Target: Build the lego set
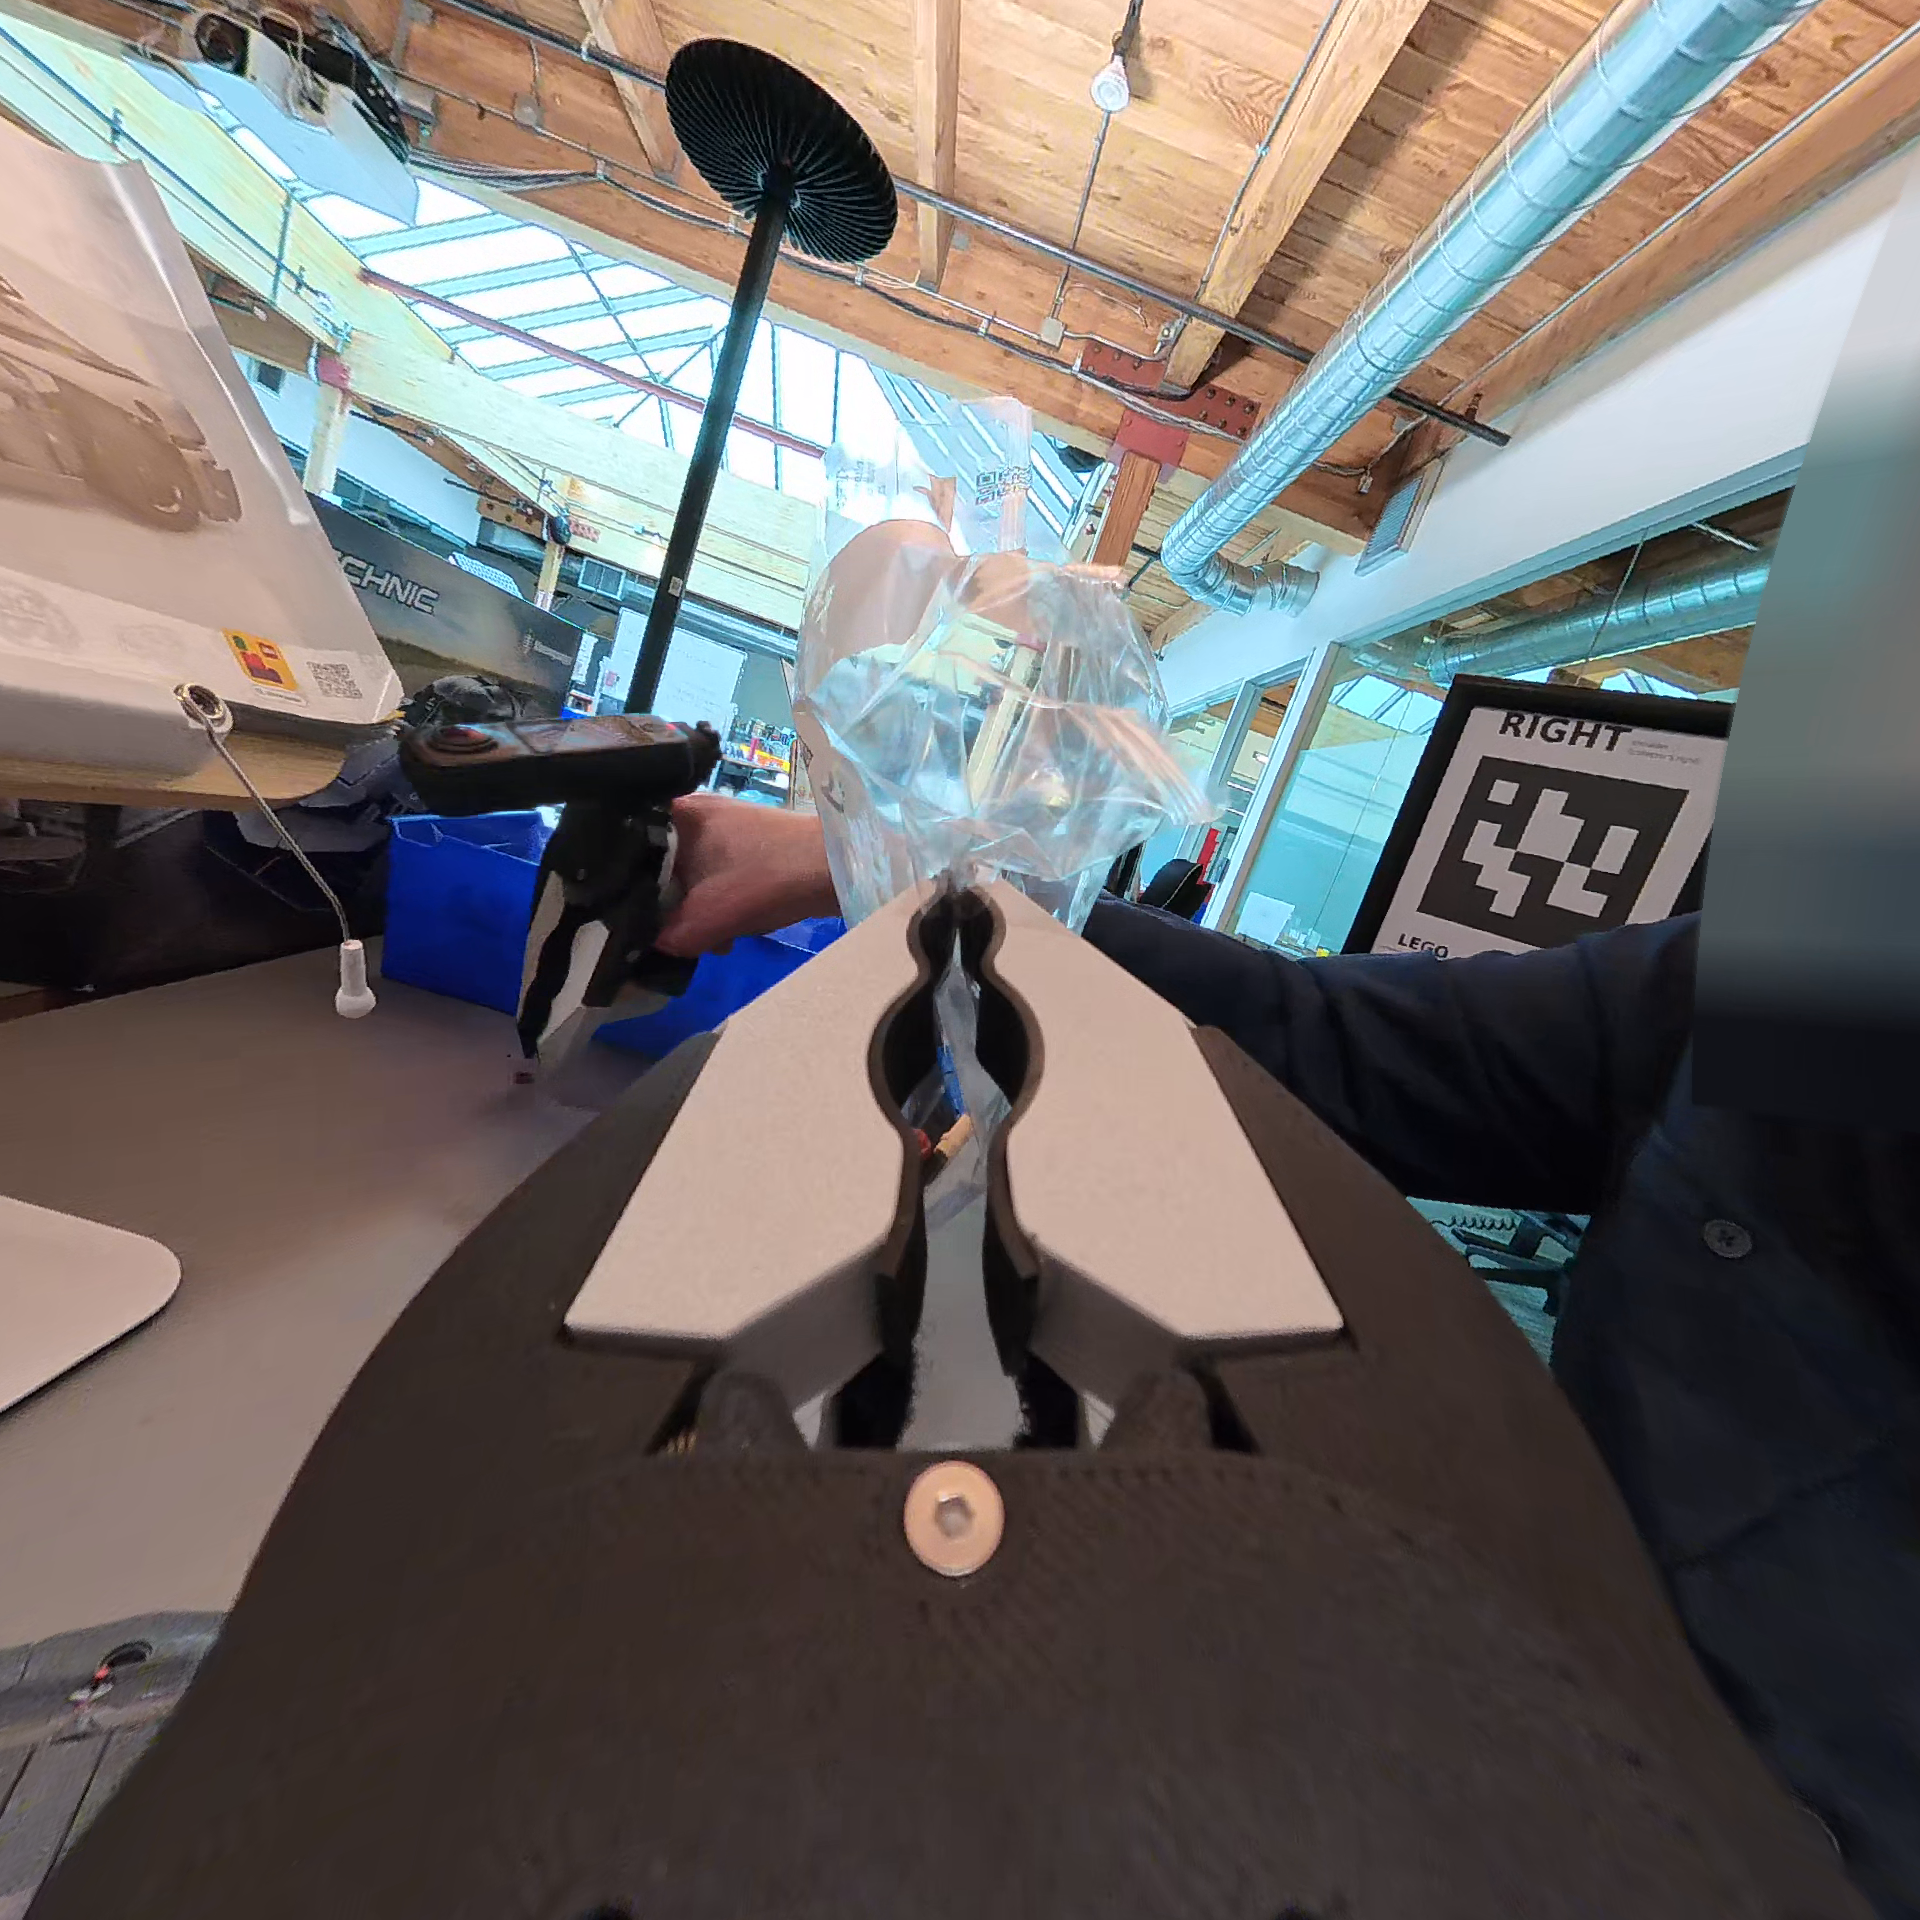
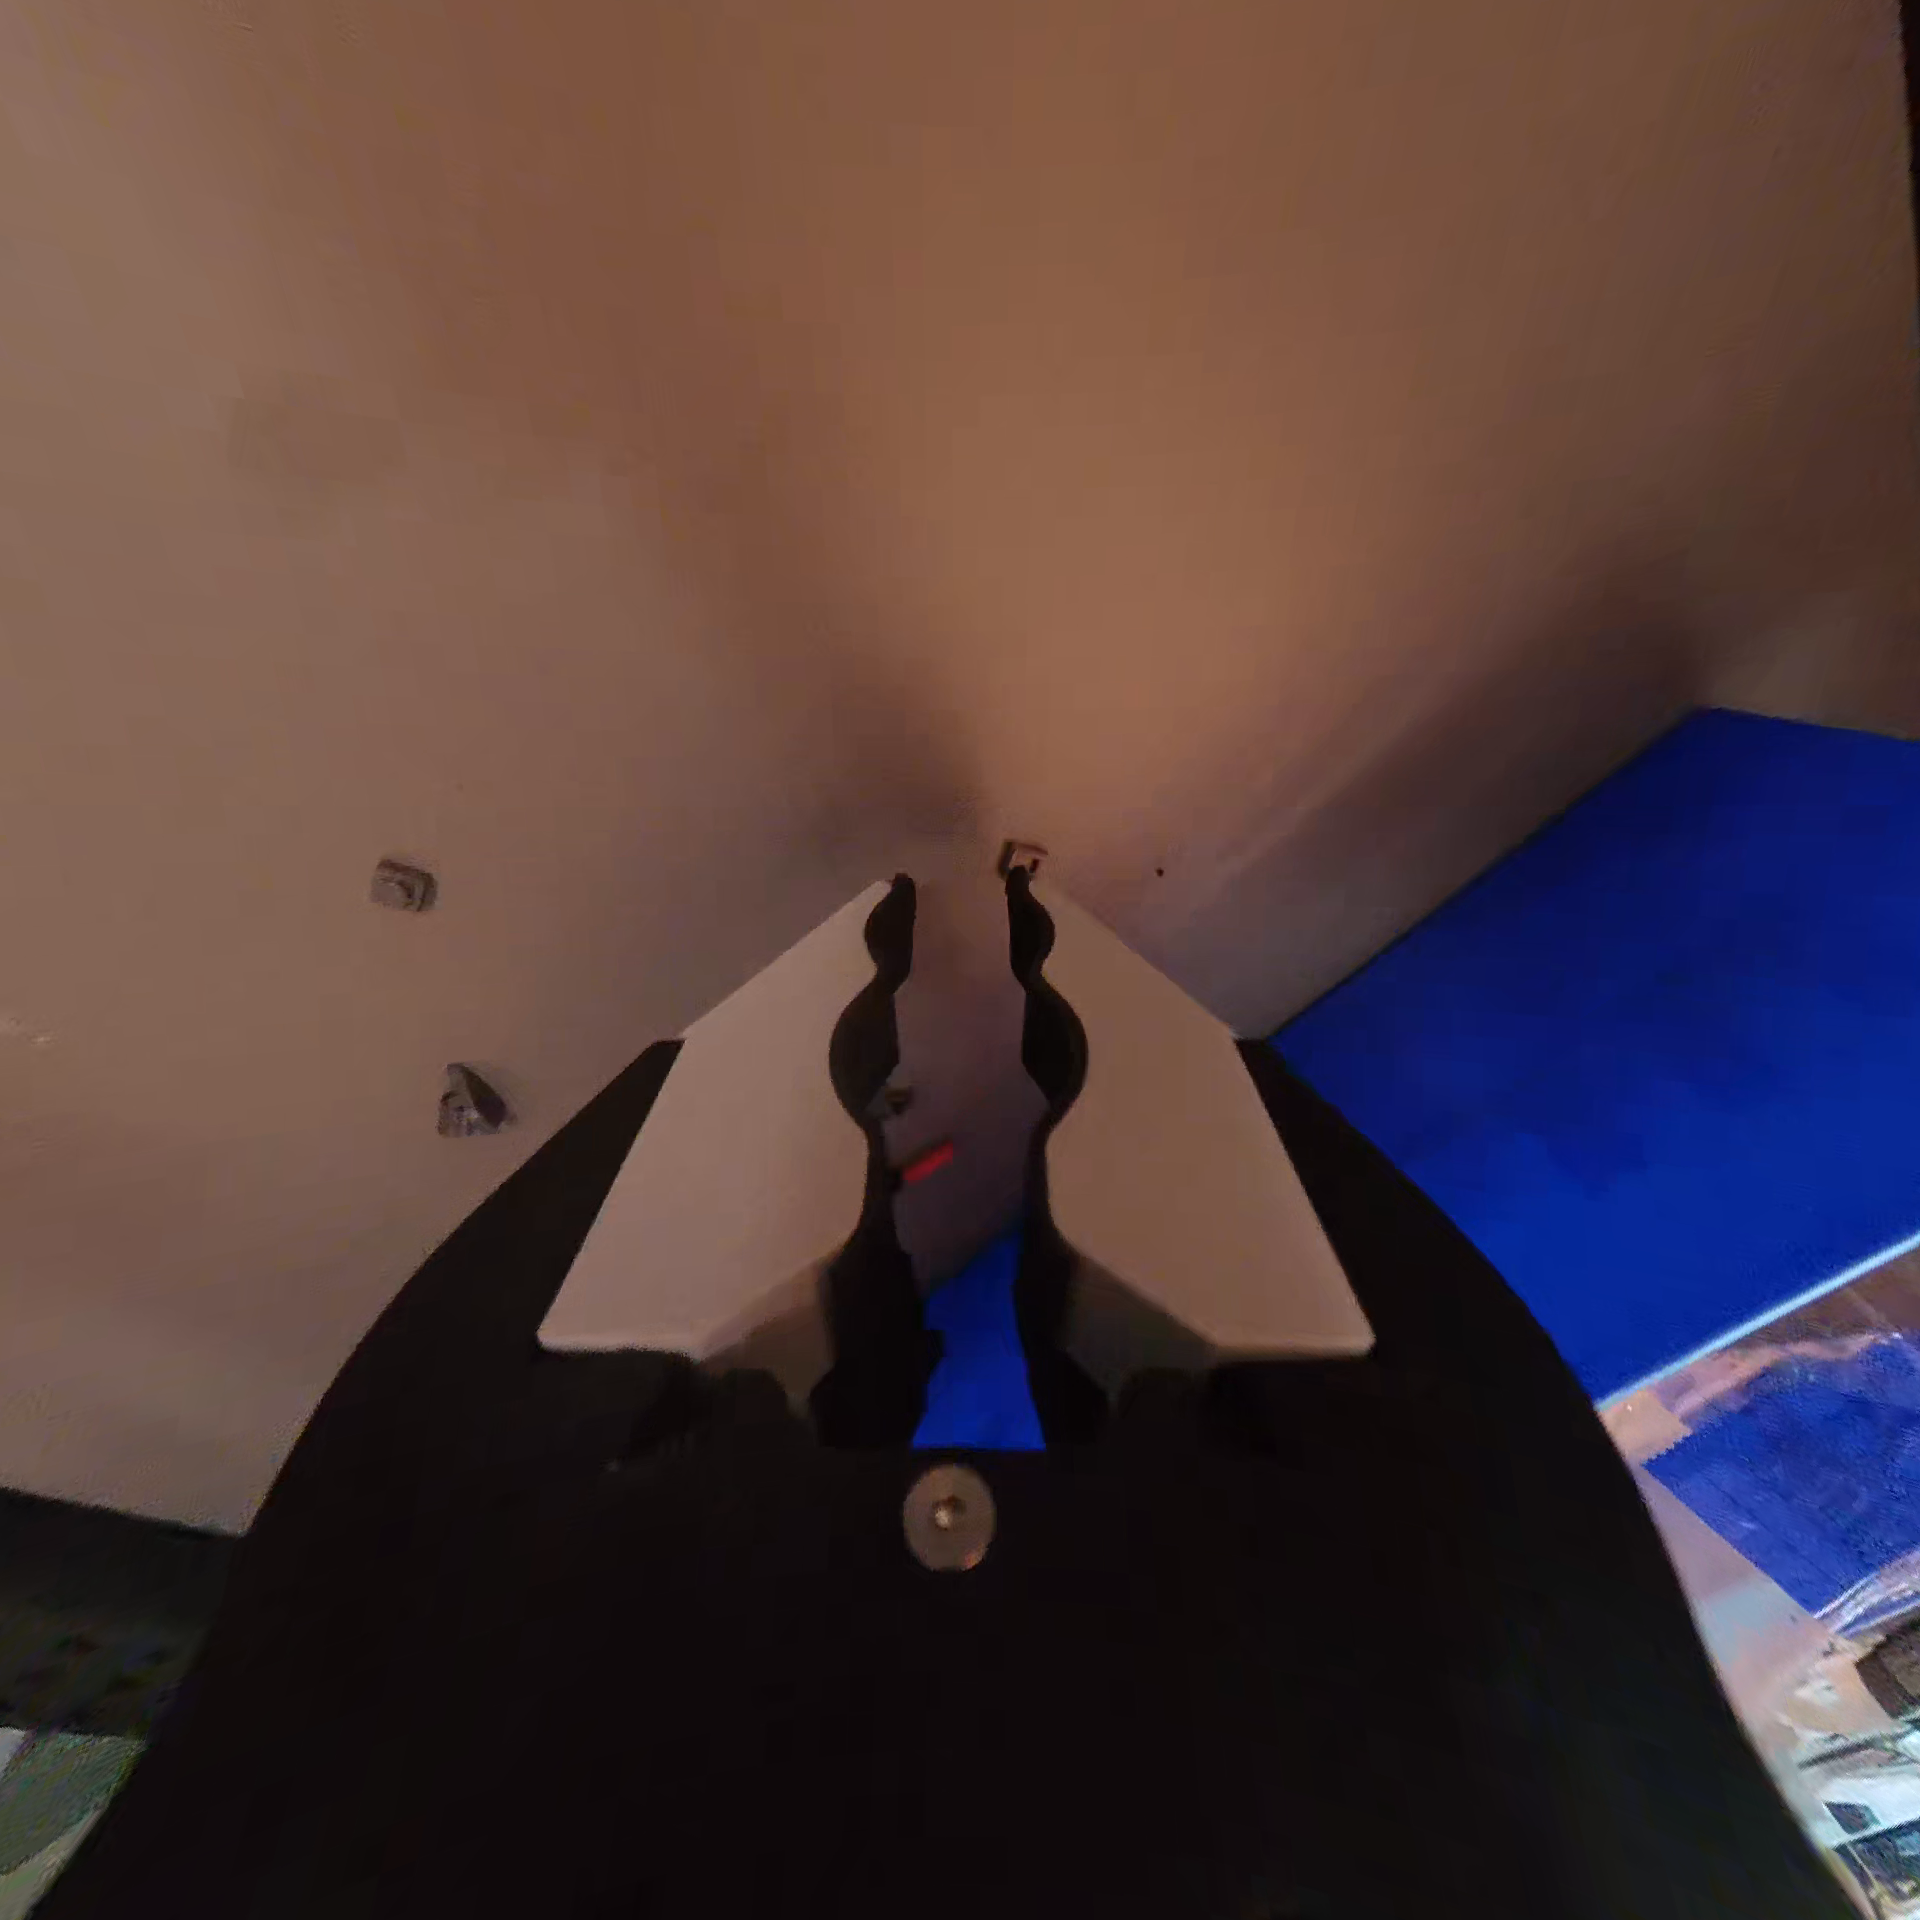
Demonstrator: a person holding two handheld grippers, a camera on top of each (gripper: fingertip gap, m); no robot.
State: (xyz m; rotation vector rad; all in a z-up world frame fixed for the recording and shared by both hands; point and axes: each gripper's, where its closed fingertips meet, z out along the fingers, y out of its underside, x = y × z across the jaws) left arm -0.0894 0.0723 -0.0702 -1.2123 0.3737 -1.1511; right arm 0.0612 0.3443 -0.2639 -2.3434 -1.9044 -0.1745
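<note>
My left gripper [image 1: 951, 902] is shut on the neck of a clear plastic bag [image 1: 987, 707] and holds it up in the air. A small tan and red piece [image 1: 948, 1141] shows in the bag's lower part between the fingers. My right gripper [image 2: 958, 883] is narrowly open and empty, pointing down at the table. A tiny tan piece [image 2: 1021, 857] lies just beyond its right fingertip. A small red piece [image 2: 928, 1162] lies on the table, seen between the fingers. In the left wrist view a hand holds the right gripper [image 1: 532, 1039] tip-down over a small dark piece [image 1: 523, 1076].
Two small grey pieces [image 2: 403, 885] [image 2: 470, 1101] lie on the table to the left. A blue bin [image 2: 1610, 1039] stands at the right, also in the left wrist view [image 1: 457, 914]. An instruction booklet [image 1: 135, 499] on a stand, a black lamp pole [image 1: 717, 416] and a marker sign [image 1: 1538, 831] surround the table.
</note>
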